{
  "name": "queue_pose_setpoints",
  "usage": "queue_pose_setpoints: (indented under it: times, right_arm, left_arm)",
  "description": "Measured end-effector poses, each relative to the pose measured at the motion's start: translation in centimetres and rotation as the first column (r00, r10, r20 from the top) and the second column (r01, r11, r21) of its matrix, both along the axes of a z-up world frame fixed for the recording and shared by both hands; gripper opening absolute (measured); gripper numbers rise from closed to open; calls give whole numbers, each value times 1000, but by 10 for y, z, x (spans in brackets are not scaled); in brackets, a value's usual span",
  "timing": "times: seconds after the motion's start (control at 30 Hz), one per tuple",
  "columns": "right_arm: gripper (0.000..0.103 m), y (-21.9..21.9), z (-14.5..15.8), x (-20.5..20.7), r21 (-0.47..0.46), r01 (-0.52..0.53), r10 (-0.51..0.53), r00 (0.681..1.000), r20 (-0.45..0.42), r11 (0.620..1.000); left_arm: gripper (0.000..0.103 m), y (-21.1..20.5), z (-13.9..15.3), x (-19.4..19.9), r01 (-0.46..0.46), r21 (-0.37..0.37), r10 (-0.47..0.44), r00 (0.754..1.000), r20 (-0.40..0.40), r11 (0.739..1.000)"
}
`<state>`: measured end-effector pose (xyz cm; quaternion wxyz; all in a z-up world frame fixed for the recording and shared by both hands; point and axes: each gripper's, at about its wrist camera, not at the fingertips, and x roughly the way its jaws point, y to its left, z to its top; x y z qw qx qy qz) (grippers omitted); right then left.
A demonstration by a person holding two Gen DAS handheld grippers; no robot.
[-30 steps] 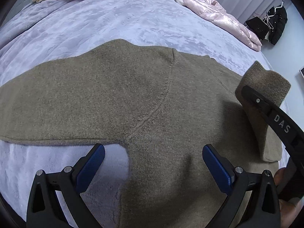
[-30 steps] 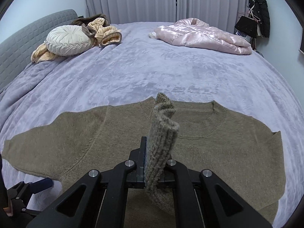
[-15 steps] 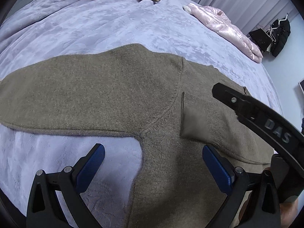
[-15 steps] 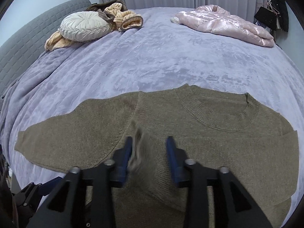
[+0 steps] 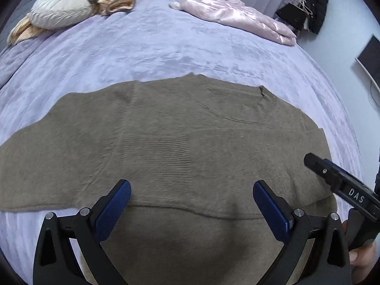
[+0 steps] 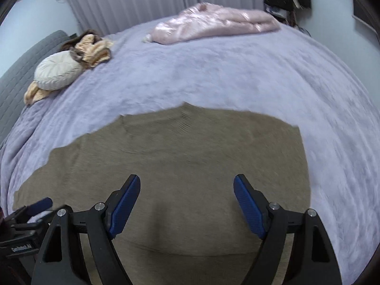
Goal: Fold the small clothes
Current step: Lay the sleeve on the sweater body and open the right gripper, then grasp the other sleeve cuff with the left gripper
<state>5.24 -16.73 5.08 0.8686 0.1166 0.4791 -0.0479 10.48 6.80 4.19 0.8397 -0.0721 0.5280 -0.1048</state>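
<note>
Lavender bedspread (image 5: pixel 190 54) under brown sweater (image 5: pixel 180 147), both claws downward-tilted, jaws apart.

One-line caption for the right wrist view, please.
Right gripper, jaws open and empty after just opening, hovers over the brown sweater lying flat on the lilac bedspread.

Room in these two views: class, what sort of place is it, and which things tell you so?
Most likely a bedroom: a wide bed under a lilac cover, a round cushion near its headboard, and curtains behind.
</note>
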Motion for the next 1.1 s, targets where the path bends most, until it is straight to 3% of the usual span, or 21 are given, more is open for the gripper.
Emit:
queue_pose_setpoints:
  times: [0.03, 0.13, 0.2, 0.27, 0.37, 0.47, 0.57, 0.67, 0.77, 0.9, 0.97, 1.1]
  right_arm:
    - [83, -11, -11, -2, 21, 8, -8, 999, -31, 1000]
    - [83, -32, -33, -10, -13, 68, -69, 996, -62, 998]
    - [83, -32, -31, -13, -10, 81, -82, 996, -43, 997]
    - [83, -19, -22, -12, -81, 79, -82, 996, -37, 994]
    - [83, 17, -5, -12, -120, 14, -11, 1000, 26, 993]
    - [83, 48, -4, -10, -106, -42, 47, 998, 45, 994]
    - [84, 73, -24, -5, -113, -81, 83, 996, 14, 990]
    - [84, 87, -38, -4, -183, -100, 102, 995, 3, 978]
    - [85, 83, -35, -7, -172, -93, 97, 995, 15, 981]
    - [85, 78, -19, -13, -170, -62, 73, 996, 58, 984]
    - [85, 81, -10, -15, -177, -69, 83, 993, 78, 982]
    - [85, 92, 2, -15, -180, -97, 115, 989, 90, 979]
  left_arm:
    - [103, -11, -10, 8, 28, 7, -27, 999, -32, 1000]
    - [103, -21, -39, 20, 14, 141, -1, 996, -87, 990]
    - [103, -17, -40, 19, 26, 131, -17, 998, -66, 991]
    - [103, -10, -33, 13, 39, 129, -33, 998, -49, 991]
    - [103, 11, -17, 1, -7, 77, 8, 1000, -9, 997]
    - [103, 47, -12, -13, -73, 6, 73, 997, 2, 997]
    - [103, 90, -16, -24, -187, 7, 188, 982, -15, 982]
    - [103, 141, -13, -41, -349, -40, 349, 937, -18, 936]
    - [103, 197, -13, -62, -504, -107, 506, 863, -17, 857]
    - [103, 256, -29, -78, -654, -111, 656, 755, -22, 748]
    - [103, 275, -40, -79, -696, -104, 699, 715, -17, 710]
    - [103, 311, -55, -76, -729, -121, 735, 678, 6, 674]
